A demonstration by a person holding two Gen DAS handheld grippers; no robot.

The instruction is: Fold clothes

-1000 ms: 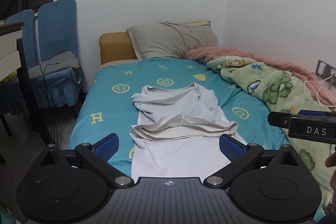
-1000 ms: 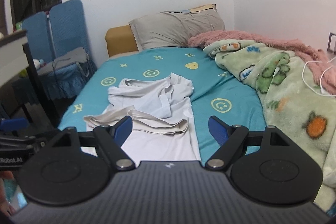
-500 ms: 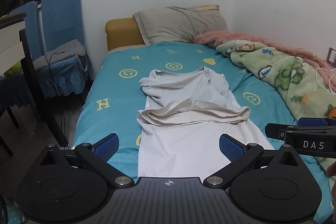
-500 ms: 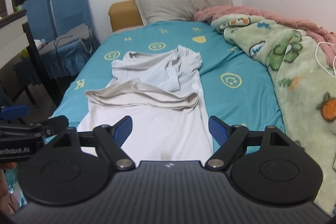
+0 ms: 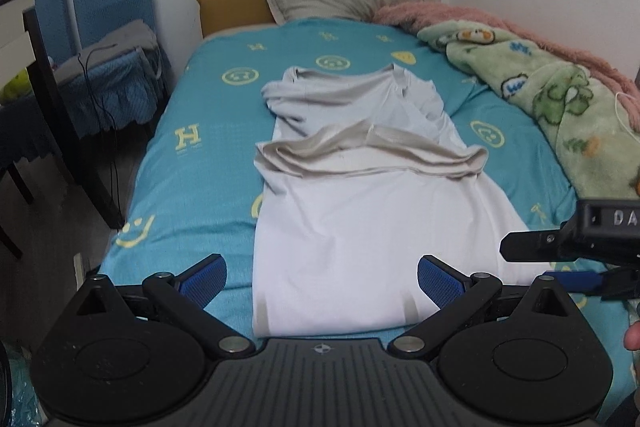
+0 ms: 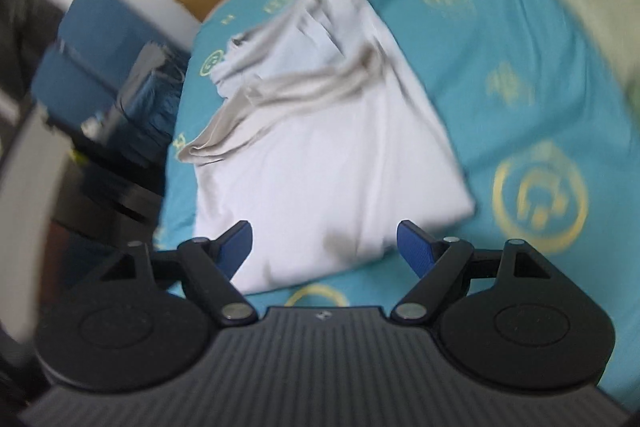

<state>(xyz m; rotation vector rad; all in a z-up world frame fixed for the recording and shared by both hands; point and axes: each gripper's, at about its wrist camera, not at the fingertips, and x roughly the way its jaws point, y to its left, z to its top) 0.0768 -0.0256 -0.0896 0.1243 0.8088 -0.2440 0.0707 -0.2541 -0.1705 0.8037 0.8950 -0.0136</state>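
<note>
Pale grey-white cotton T-shirt lies lengthwise on the teal smiley-print bedsheet, its sleeves already turned in and bunched across the chest, its lower half smooth. Your left gripper and right gripper both hover over the near hem, fingers spread wide and holding nothing. If you pinch unevenly or catch only the top layer, you risk dragging the bunched sleeves loose and skewing the fold.

Your left wrist view is sharp and evenly lit, dim only around the blue chairs left of the bed. Your right wrist view is tilted and smeared with motion blur: the white shirt is soft-edged, and the bed's smiley prints double. Fisheye bending curves both frames' edges.
</note>
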